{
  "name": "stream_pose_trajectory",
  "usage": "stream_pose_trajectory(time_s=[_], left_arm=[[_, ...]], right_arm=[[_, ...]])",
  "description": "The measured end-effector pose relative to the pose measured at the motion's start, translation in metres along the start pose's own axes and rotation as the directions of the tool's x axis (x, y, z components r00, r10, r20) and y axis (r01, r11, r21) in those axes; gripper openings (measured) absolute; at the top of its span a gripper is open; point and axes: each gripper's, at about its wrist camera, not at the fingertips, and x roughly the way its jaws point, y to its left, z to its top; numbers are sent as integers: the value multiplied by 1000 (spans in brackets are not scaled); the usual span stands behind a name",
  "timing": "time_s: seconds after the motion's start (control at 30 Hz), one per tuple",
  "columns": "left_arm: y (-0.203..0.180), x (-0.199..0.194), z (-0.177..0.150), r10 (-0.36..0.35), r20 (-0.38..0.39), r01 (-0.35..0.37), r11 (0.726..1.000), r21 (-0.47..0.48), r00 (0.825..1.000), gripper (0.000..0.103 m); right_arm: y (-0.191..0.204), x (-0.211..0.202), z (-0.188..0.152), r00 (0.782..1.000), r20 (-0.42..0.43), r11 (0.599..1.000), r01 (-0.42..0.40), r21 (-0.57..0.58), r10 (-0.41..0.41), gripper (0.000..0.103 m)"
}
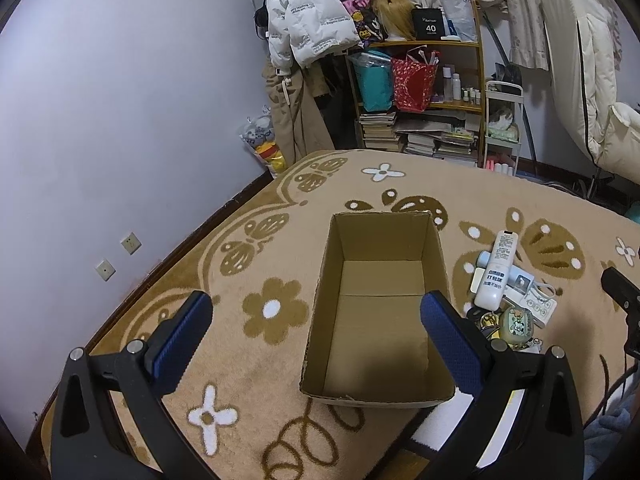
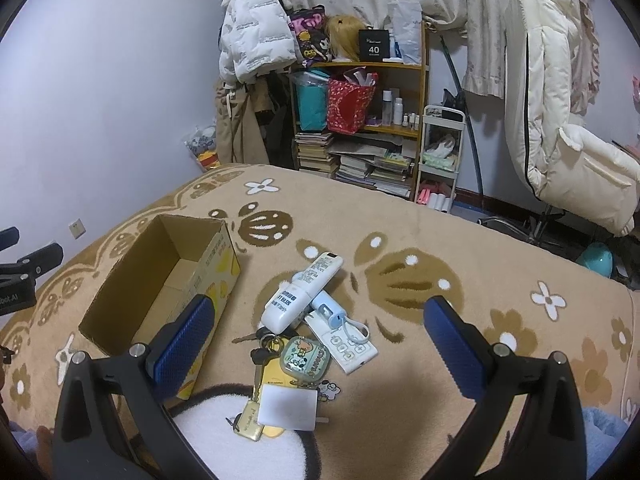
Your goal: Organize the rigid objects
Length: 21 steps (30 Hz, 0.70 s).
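We hold both grippers over a beige rug w/ brown flower and butterfly motifs.

Left gripper: fingers spread wide, blue pads facing each other, nothing between them. It hangs above an open cardboard box sitting upright on the rug; the box interior looks bare, just the bottom flaps. In the right wrist view the same box lies to the left, w/ yellow print on its outer side.

Right gripper: fingers also spread wide, holding nothing. It hovers over a small heap of items on the rug, just right of the box but not touching it.

In the heap:
- a white remote w/ printed text, lying diagonally on top of the others
- a light-blue small device w/ a white strap, partly under the remote
- a flat white controller w/ round buttons, under the blue device
- a bunch of keys on a ring, near the remote's lower end
- a green rounded case w/ cartoon print, beside the keys
- a white card and a gold tag nearest the camera

From the left wrist view the heap shows at the box's right side, remote on top.

Background: a wooden shelf w/ books, bags and bottles, a white puffer jacket hanging beside it.
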Motion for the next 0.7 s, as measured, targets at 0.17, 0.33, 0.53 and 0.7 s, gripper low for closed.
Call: stream_pose_trajectory(time_s=[0.17,0.33,0.53,0.7], left_arm=[[3,2,1,-8,-8,7,1000,-2,1000,103],[3,3,2,-9,-14,9,1000,3,1000,103],[2,4,0,-12,-14,12,1000,4,1000,103],[2,4,-1,-10,-15,10,1000,4,1000,103]], right_arm=[[3,1,0,1000,2,1000,3,-5,-3,103],[6,1,1,1000,1,1000,6,-15,-6,103],[7,1,0,1000,4,1000,4,-17,-4,103],[8,1,-1,1000,5,1000,5,-19,-5,103]])
